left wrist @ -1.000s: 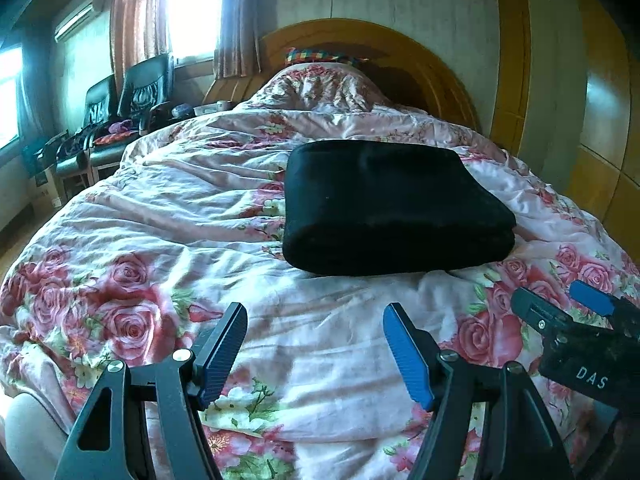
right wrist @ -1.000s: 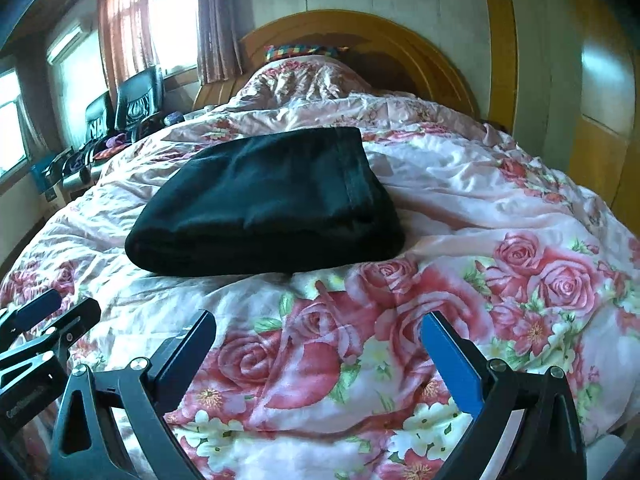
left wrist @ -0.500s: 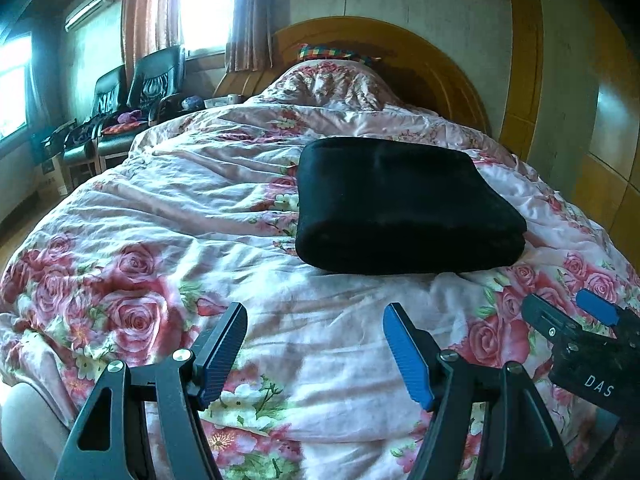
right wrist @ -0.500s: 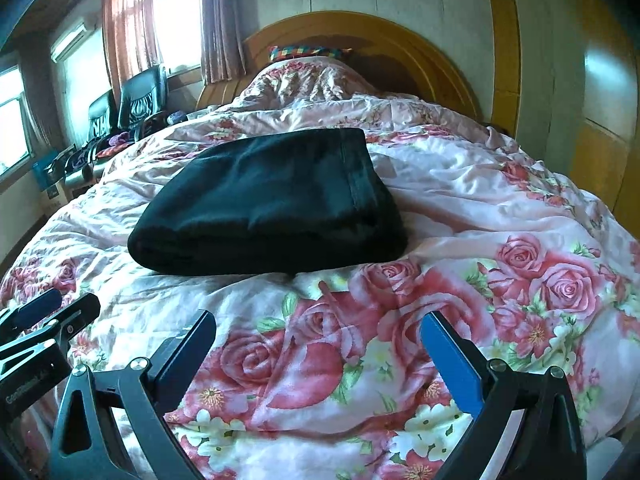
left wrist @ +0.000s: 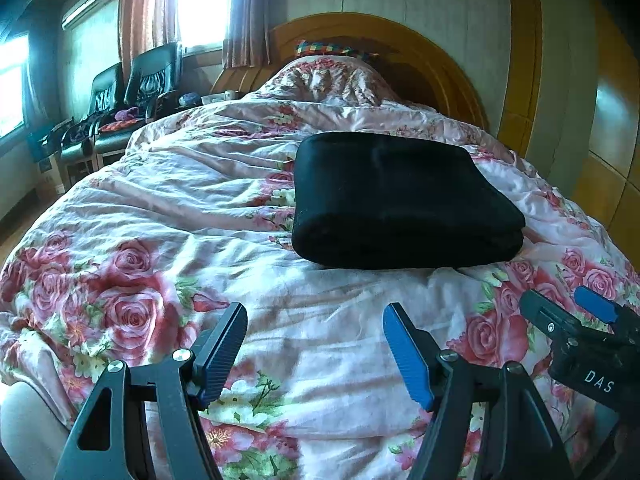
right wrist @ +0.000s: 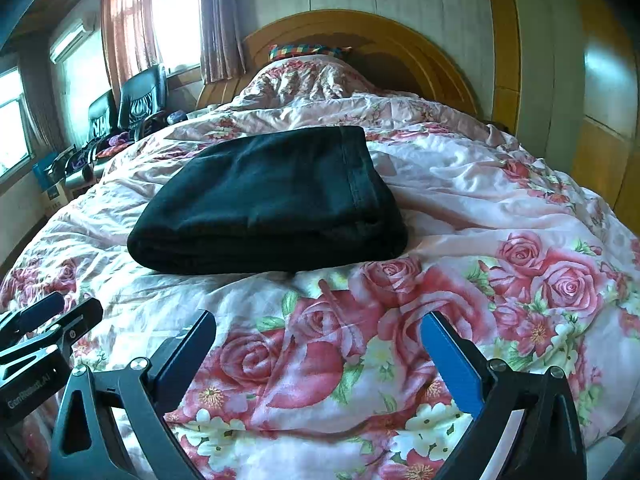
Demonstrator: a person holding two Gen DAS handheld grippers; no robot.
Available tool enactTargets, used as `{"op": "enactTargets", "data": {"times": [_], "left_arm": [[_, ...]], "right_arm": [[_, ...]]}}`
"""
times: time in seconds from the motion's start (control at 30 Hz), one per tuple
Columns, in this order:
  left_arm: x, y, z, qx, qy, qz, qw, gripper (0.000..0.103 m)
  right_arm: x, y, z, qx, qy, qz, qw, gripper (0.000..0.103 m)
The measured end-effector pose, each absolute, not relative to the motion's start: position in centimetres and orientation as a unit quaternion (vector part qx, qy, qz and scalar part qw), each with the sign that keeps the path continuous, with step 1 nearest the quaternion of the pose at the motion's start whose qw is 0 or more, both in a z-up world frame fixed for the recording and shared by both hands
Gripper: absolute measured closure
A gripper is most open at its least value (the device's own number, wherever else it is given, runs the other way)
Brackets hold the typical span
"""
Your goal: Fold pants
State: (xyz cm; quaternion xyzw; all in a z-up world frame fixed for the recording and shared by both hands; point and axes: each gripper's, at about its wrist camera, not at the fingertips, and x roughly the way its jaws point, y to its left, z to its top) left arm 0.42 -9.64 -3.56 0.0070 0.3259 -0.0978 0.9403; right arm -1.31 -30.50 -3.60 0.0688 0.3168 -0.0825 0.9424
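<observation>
1. The folded black fabric pants lie as a thick rectangular bundle on the pink rose-printed quilt, at centre right of the left wrist view and centre left of the right wrist view. A stitched hem runs along the bundle's right side in the right wrist view.
2. The left gripper sits at the lower edge of its frame, jaws spread wide with nothing between them, hovering over bare quilt well short of the pants' near edge.
3. The right gripper is likewise spread apart and empty at the bottom of its frame, clear of the pants.
4. Open quilt surrounds the bundle on all sides; the widest free stretch is at frame left in the left wrist view and frame right in the right wrist view.
5. Each gripper shows in the other's view only as a cut-off corner: the right one at lower right, the left one at lower left.
6. The curved wooden headboard is partly hidden behind a quilt-covered mound.
7. The black chairs at upper left hold items too dim to make out.
</observation>
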Motion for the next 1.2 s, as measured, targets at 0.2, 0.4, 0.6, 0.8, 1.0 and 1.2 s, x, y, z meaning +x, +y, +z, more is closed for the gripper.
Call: {"op": "enactTargets", "data": {"times": [0.2, 0.4, 0.6, 0.8, 1.0, 1.2], "left_arm": [[0.49, -9.45, -3.67, 0.005, 0.329, -0.097, 0.939, 0.031], [0.57, -9.45, -3.85, 0.006, 0.334, -0.095, 0.938, 0.031], [0.6, -9.42, -3.96, 0.008, 0.337, -0.091, 0.937, 0.031], [0.52, -9.52, -4.03, 0.013, 0.337, -0.087, 0.937, 0.031], [0.4, -9.51, -4.01, 0.014, 0.337, -0.089, 0.937, 0.031], [0.36, -9.52, -4.01, 0.014, 0.339, -0.088, 0.937, 0.031]], "right_arm": [[-1.27, -30.68, -3.71, 0.075, 0.32, -0.082, 0.941, 0.0], [-1.23, -30.67, -3.73, 0.075, 0.321, -0.082, 0.941, 0.0], [-1.18, -30.81, -3.79, 0.08, 0.323, -0.081, 0.939, 0.0], [-1.12, -30.89, -3.89, 0.083, 0.325, -0.082, 0.938, 0.0], [-1.08, -30.9, -3.94, 0.083, 0.326, -0.08, 0.938, 0.0], [-1.04, -30.94, -4.05, 0.085, 0.328, -0.079, 0.937, 0.0]]}}
